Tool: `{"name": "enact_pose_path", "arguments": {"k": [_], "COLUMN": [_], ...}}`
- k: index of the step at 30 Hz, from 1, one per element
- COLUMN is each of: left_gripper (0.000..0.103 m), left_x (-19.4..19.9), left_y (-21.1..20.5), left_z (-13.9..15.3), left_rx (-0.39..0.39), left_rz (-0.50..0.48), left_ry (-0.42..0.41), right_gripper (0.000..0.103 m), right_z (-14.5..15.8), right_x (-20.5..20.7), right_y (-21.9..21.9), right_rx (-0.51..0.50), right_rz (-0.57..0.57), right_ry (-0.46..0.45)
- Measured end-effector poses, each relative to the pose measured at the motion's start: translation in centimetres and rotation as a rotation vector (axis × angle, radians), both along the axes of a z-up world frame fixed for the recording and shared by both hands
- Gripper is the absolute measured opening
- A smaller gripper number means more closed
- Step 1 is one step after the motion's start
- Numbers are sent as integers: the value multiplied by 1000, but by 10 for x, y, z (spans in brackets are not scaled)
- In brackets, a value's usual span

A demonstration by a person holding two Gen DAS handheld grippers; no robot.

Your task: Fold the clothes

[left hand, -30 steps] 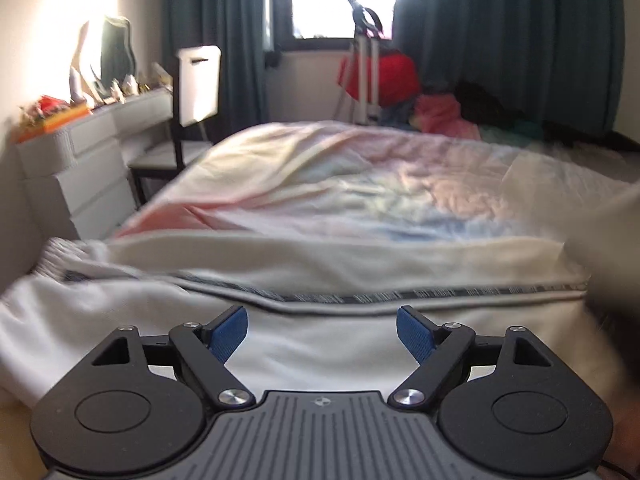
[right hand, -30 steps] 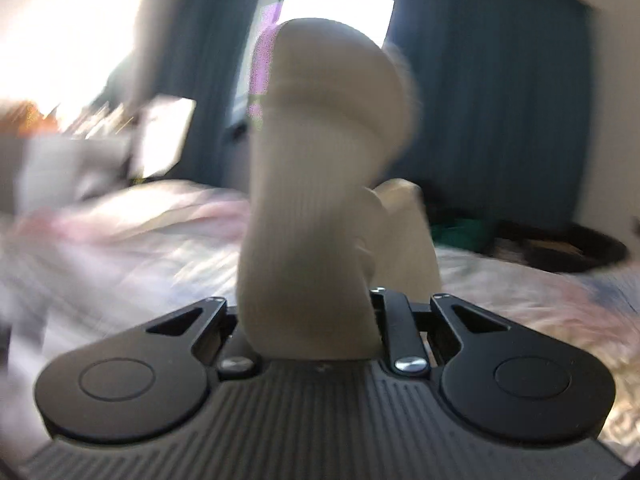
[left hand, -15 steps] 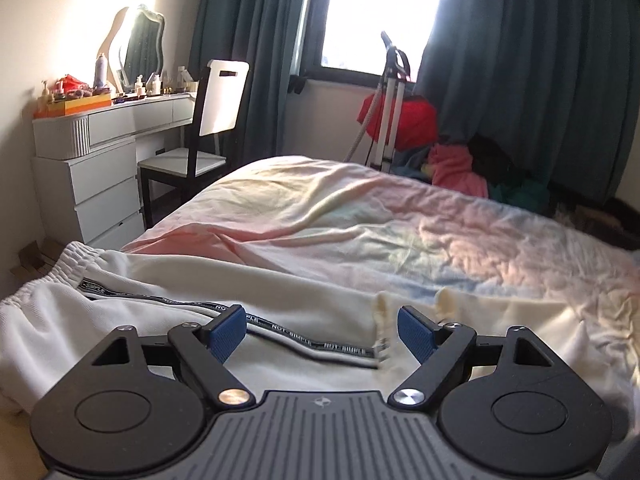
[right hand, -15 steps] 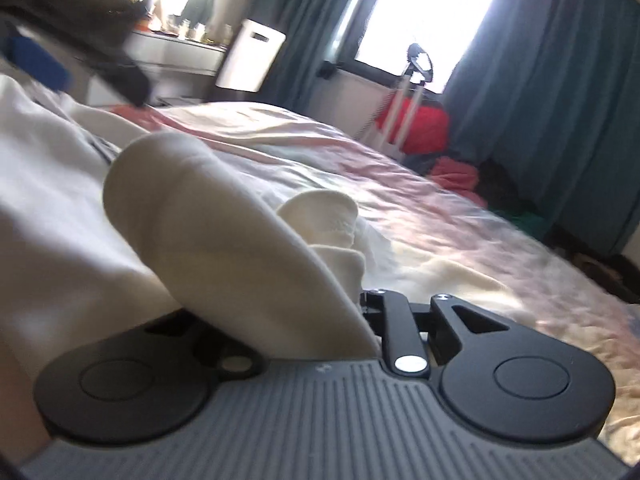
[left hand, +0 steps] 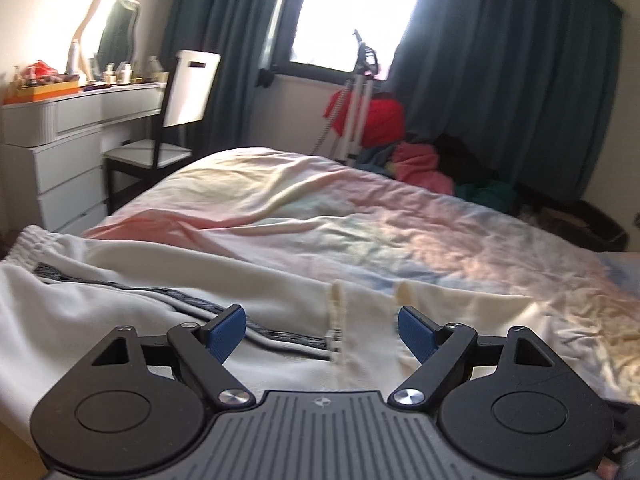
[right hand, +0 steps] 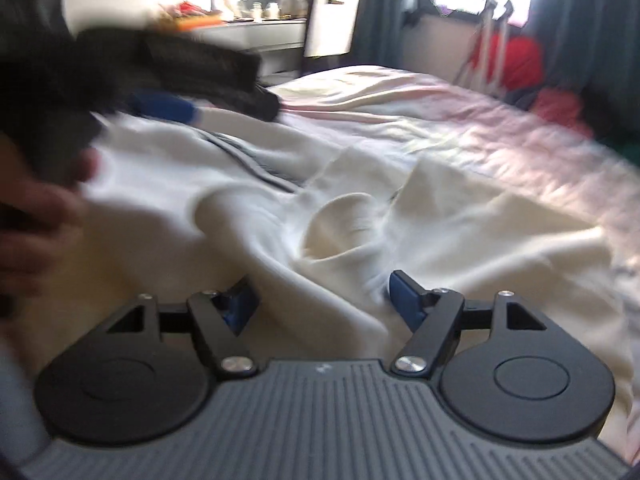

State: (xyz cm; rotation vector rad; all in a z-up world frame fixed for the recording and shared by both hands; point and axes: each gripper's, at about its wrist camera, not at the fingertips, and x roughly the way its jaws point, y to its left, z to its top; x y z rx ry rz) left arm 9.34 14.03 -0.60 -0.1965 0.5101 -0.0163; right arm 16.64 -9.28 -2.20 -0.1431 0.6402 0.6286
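right gripper just released the cuff, fingers now open, empty | left gripper open | pants lie across bed's near edge | we judge first fold laid

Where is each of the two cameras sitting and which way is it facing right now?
Left wrist: sits on the left gripper, low over the white pants, facing across the bed to the window; its open blue-padded fingers show.
Right wrist: sits on the right gripper, facing the pants' crumpled leg; its open fingers show, also the blurred left gripper and hand at left.
Shared: pants, bed, white chair, dresser, red bag.
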Motion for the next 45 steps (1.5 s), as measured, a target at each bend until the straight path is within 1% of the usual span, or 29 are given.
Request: {"name": "enact_pose_path", "arguments": {"k": [2,4,7,9,10,12,13,14,15,17,19,21,25,27,28,29,32,34,37,40,41,44,45], "left_gripper": [85,85,85,85,85,85,85,85,85,86,86,86,86,89,90,94,101,101,101,101,101,100,98], "left_x": [-4,-7,-9,-8,-7,0,3,4,3,2,0,-1,-4,-13,-19,-23,-42,-55,-76,-87,-86,-70,-64], "left_y": [-8,-19,-39,-52,-59,-68,-68,-68,-68,-67,-66,-66,-64,-50,-39,-27,27,65,120,160,170,192,197], "left_z": [0,-3,-12,-24,-30,-47,-55,-60,-59,-56,-54,-51,-46,-30,-22,-14,0,5,1,-10,-16,-35,-39], "left_rx": [-14,-7,51,119,154,215,223,219,218,218,217,216,215,157,113,67,-119,-251,-451,-636,-700,-855,-885], "left_rz": [-41,-81,-135,-142,-145,-122,-115,-116,-113,-108,-102,-97,-85,-54,-31,3,185,319,510,642,658,663,657], "left_ry": [-11,-15,5,51,74,168,199,208,207,206,205,203,200,182,175,171,193,214,217,210,207,217,212], "right_gripper": [73,73,74,74,74,74,73,73,73,76,82,83,82,80,80,80,80,80,80,80,80,80,80], "right_z": [16,28,29,20,14,-1,-11,-19,-28,-40,-40,-42,-37,-36,-35,-33,-30,-28,-27,-25,-24,-23,-23], "right_x": [-8,-16,-11,4,12,26,35,41,45,48,45,46,34,34,33,32,28,24,23,22,22,22,22], "right_y": [-23,-48,-83,-99,-103,-106,-106,-105,-103,-94,-84,-83,-90,-93,-94,-95,-99,-100,-98,-97,-98,-101,-103], "right_rx": [76,160,265,264,241,182,142,112,95,62,23,31,64,67,68,70,81,79,59,49,51,75,85], "right_rz": [-4,-29,-142,-269,-325,-403,-427,-438,-438,-428,-413,-417,-421,-424,-426,-428,-435,-437,-442,-458,-462,-471,-476], "right_ry": [21,20,-14,-14,-14,6,42,76,94,67,39,35,32,32,32,33,40,40,34,34,33,37,40]}}
